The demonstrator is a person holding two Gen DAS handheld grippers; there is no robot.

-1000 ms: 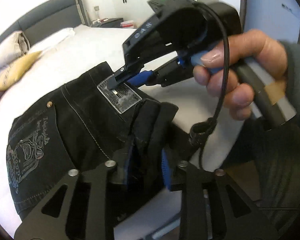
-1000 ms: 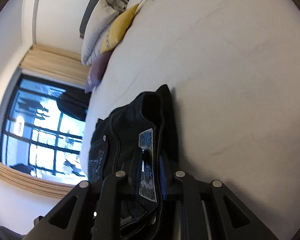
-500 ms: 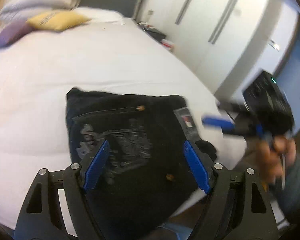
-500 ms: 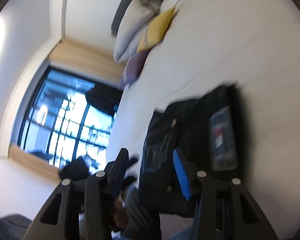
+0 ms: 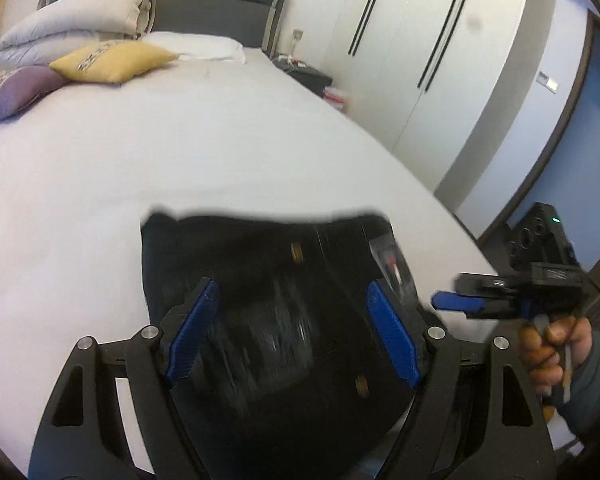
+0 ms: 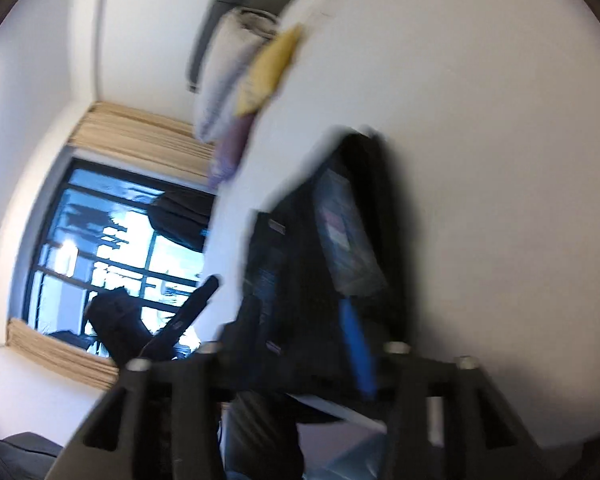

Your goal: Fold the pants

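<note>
The black pants (image 5: 260,320) lie folded into a compact, roughly square bundle on the white bed (image 5: 180,160), close to its near edge and to the right corner. A pale label patch shows on the right side of the bundle, and small metal rivets are visible on the fabric, though the picture is blurred there.

The left gripper (image 5: 296,336) hangs above the bundle with its blue pads (image 5: 192,336) spread wide — nothing is pressed between them, and the pants are seen only behind the gap. The right gripper (image 5: 456,302) is held in a hand (image 5: 548,344) at the right of the left wrist view, off the bed edge and apart from the pants. In the right wrist view the picture is strongly blurred; its fingers stand parted and one blue pad (image 6: 356,352) is visible, with the pants seen beyond it and not grasped.

At the head of the bed there are a yellow cushion (image 5: 112,60), a purple cushion (image 5: 12,88), a folded grey duvet (image 5: 72,24) and a white pillow (image 5: 196,46). White wardrobe doors (image 5: 420,40) stand at the right — a window (image 6: 112,256) appears in the right wrist view.
</note>
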